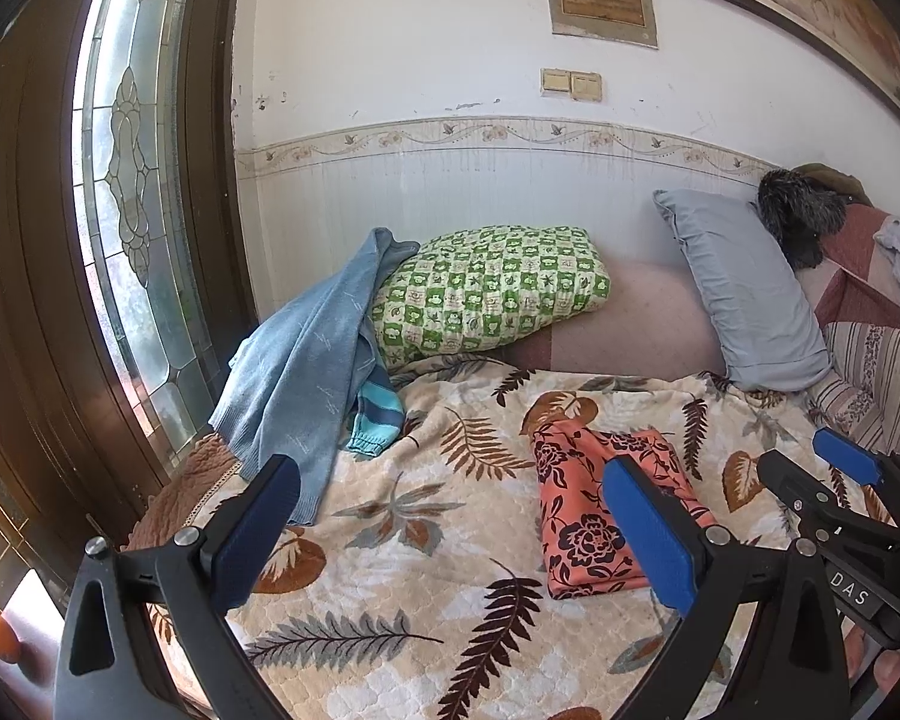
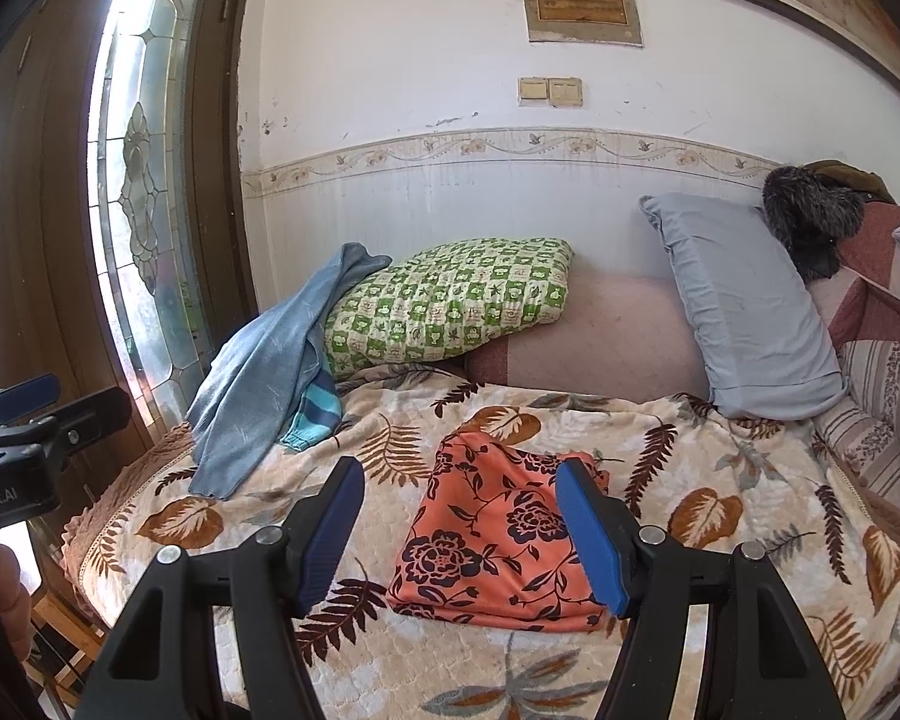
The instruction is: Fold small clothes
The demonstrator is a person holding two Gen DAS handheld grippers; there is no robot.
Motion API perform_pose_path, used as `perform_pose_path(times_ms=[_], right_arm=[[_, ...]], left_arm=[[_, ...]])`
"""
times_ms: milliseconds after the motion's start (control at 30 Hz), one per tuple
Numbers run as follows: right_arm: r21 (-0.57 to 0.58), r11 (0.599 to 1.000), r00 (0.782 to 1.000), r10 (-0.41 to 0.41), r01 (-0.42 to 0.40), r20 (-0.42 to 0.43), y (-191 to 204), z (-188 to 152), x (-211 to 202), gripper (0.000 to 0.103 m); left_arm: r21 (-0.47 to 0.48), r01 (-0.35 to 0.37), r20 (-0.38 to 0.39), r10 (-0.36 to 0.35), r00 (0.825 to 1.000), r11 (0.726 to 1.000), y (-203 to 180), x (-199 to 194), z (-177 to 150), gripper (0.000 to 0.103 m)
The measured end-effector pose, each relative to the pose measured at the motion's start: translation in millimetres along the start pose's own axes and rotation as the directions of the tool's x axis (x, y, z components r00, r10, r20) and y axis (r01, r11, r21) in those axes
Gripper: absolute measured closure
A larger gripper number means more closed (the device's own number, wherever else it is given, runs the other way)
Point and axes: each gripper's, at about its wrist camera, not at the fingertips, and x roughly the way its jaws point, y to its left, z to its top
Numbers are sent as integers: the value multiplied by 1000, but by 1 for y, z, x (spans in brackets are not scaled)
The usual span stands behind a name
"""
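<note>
A folded orange garment with dark flowers [image 1: 594, 516] [image 2: 498, 534] lies flat on the leaf-print quilt [image 1: 402, 546] [image 2: 720, 516]. My left gripper [image 1: 450, 534] is open and empty, held above the quilt to the left of the garment. My right gripper [image 2: 462, 534] is open and empty, just above and in front of the garment; it also shows at the right of the left wrist view [image 1: 810, 468]. A loose blue sweater [image 1: 306, 372] [image 2: 258, 372] drapes over the quilt's far left, with a striped blue cuff [image 1: 378, 420] beneath it.
A green checked pillow [image 1: 486, 294] [image 2: 450, 300] and a grey-blue pillow [image 1: 744, 294] [image 2: 744, 306] lean against the wall. A dark furry item [image 1: 798, 216] and striped bedding [image 2: 882, 396] lie at right. A wooden door with glass [image 1: 132, 180] stands left of the bed edge.
</note>
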Motion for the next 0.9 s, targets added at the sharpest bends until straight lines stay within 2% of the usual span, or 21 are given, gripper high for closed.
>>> perform_pose_path(times_ms=[567, 833, 900], right_arm=[[44, 999, 1000, -9, 9, -9, -14, -1, 12, 33], [55, 998, 1000, -11, 13, -29, -19, -4, 23, 33], [60, 998, 999, -11, 13, -39, -23, -7, 29, 33]], left_arm=[[26, 29, -27, -28, 999, 999, -14, 16, 8, 2], [4, 70, -26, -70, 997, 998, -14, 28, 8, 2], [1, 61, -26, -61, 998, 998, -15, 34, 8, 2]])
